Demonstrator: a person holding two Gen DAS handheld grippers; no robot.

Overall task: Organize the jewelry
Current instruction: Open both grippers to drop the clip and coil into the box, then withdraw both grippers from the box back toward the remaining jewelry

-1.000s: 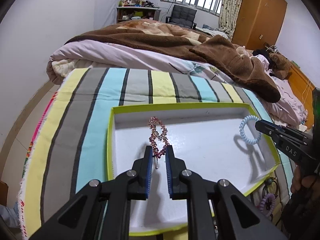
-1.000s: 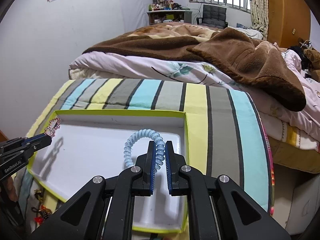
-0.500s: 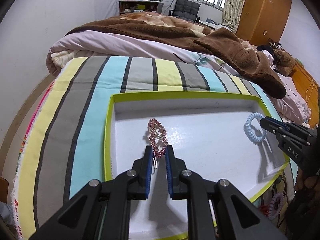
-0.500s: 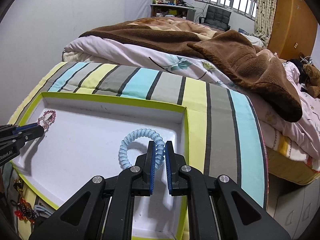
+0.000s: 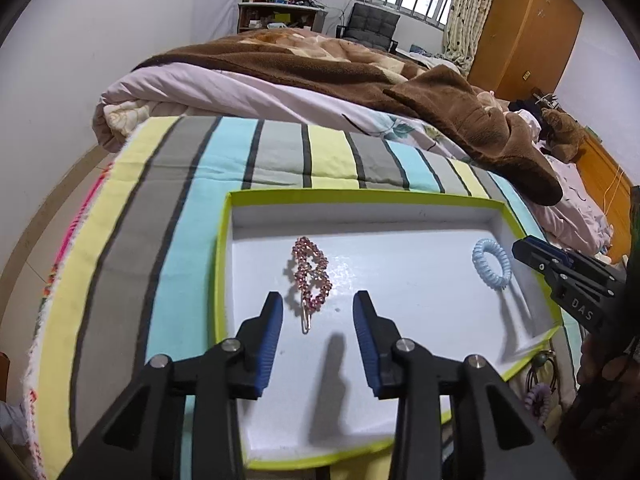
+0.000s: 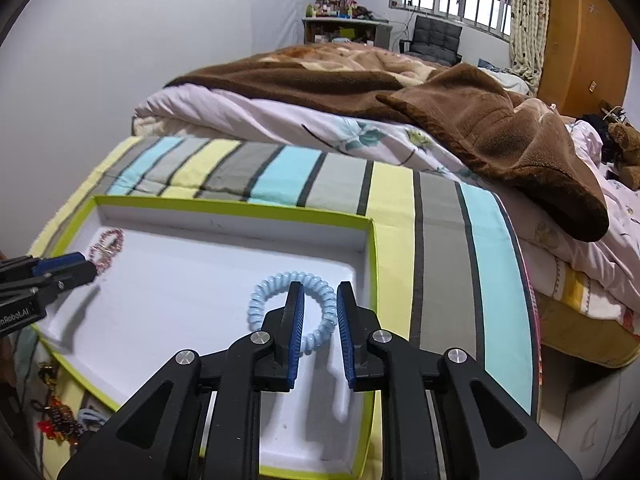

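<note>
Left gripper (image 5: pixel 318 312): jaws have just been opening, now spread; a second ago they pinched the pink hair clip (image 5: pixel 311 276).
Right gripper (image 6: pixel 319 306): jaws have just been parting, now slightly apart; the blue coil hair tie (image 6: pixel 280 294) was clamped before.
Hair clip: lies flat in the white tray (image 5: pixel 400 210), clasp end between the left jaws, untouched.
Hair tie: flat in the tray's right corner, one arc between the right jaws, pads clear.
</note>
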